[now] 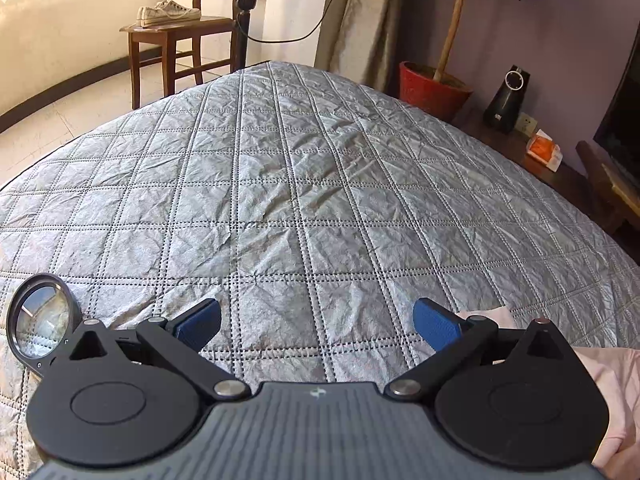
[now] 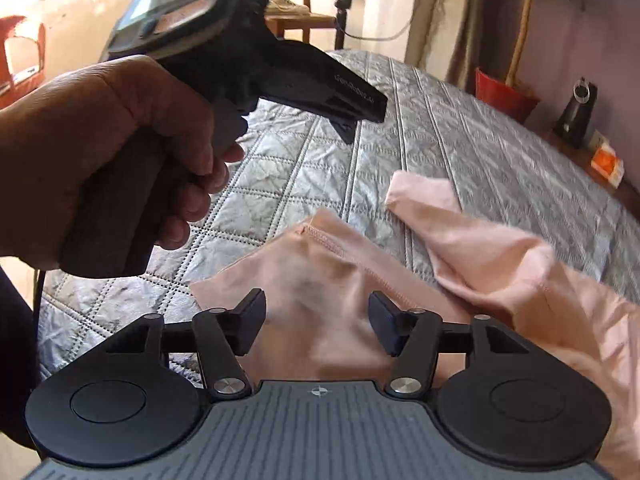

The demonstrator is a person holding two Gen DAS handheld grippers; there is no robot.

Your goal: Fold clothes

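Note:
A pale pink garment (image 2: 500, 264) lies rumpled on the grey quilted bed cover (image 2: 480, 152), one sleeve stretched toward the far side. My right gripper (image 2: 317, 328) hovers open just above the near part of the garment, with pink cloth showing between its fingers but not pinched. In the left wrist view my left gripper (image 1: 316, 326) is wide open over bare quilt (image 1: 300, 184), and only an edge of the pink garment (image 1: 612, 384) shows at the lower right. A hand (image 2: 120, 152) holds the left gripper's handle, seen in the right wrist view to the upper left.
A wooden chair (image 1: 180, 36) with white sneakers (image 1: 168, 12) stands beyond the bed's far corner. A red plant pot (image 1: 432, 88), a black speaker (image 1: 506, 100) and an orange packet (image 1: 546, 150) sit along the bed's right side by a dark screen (image 1: 624, 128).

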